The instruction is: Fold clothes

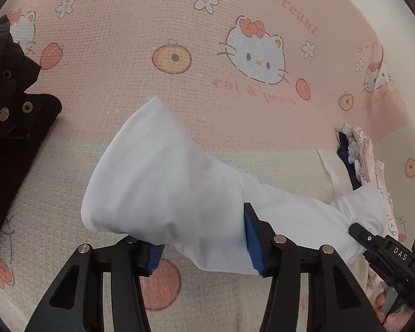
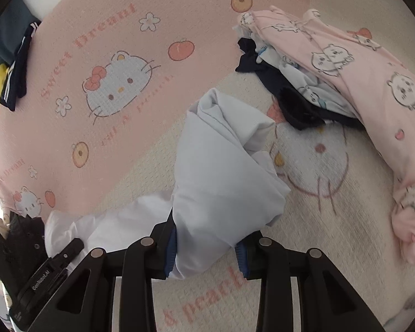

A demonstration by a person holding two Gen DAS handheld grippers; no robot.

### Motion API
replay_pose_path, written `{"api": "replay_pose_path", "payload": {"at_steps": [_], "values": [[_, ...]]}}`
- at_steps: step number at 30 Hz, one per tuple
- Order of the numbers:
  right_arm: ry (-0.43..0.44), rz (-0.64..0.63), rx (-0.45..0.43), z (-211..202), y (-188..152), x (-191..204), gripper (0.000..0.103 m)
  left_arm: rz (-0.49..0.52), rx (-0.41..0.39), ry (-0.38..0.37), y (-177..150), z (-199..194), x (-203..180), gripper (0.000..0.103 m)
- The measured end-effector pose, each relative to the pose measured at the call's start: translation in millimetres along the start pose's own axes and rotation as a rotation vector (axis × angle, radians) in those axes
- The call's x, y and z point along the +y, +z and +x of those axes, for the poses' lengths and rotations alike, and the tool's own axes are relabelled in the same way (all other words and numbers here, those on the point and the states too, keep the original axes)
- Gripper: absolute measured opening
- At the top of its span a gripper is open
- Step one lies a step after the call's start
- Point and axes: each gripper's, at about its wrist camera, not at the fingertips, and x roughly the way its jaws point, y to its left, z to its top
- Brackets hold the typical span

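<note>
Two grippers I see, both grasping one white garment point(image 1: 163, 182) above the pink cat-print blanket point(image 1: 152, 27).
Left wrist view: my left gripper point(image 1: 204, 251) is clenched on its fold. Right wrist view: my right gripper point(image 2: 207, 251) pinches the bunched end, near the pink pajamas point(image 2: 373, 83).

Open room is left on the pink printed bedspread point(image 1: 157, 27) ahead of the white garment point(image 1: 163, 171). Passage to the left is blocked by a black garment point(image 1: 11, 105). On the right, the way is barred by a pile of pink and dark clothes point(image 2: 332, 72).
</note>
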Motion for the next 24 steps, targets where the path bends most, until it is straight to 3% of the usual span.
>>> {"api": "replay_pose_path", "payload": {"at_steps": [5, 14, 20, 24], "values": [[0.02, 0.028, -0.008, -11.0, -8.5, -3.4, 0.034, -0.02, 0.021, -0.023, -0.8, -2.2, 7.0, 0.047], [0.166, 0.351, 0.034, -30.3, -34.9, -49.6, 0.034, -0.017, 0.048, -0.054, -10.1, -17.0, 16.5, 0.047], [0.189, 0.444, 0.061, -32.4, -45.2, -64.8, 0.034, -0.011, 0.092, -0.071, -24.7, -18.9, 25.9, 0.048], [0.184, 0.491, 0.091, -27.2, -49.5, -70.5, 0.037, -0.065, 0.196, -0.091, -31.1, -4.0, 38.1, 0.057]]}}
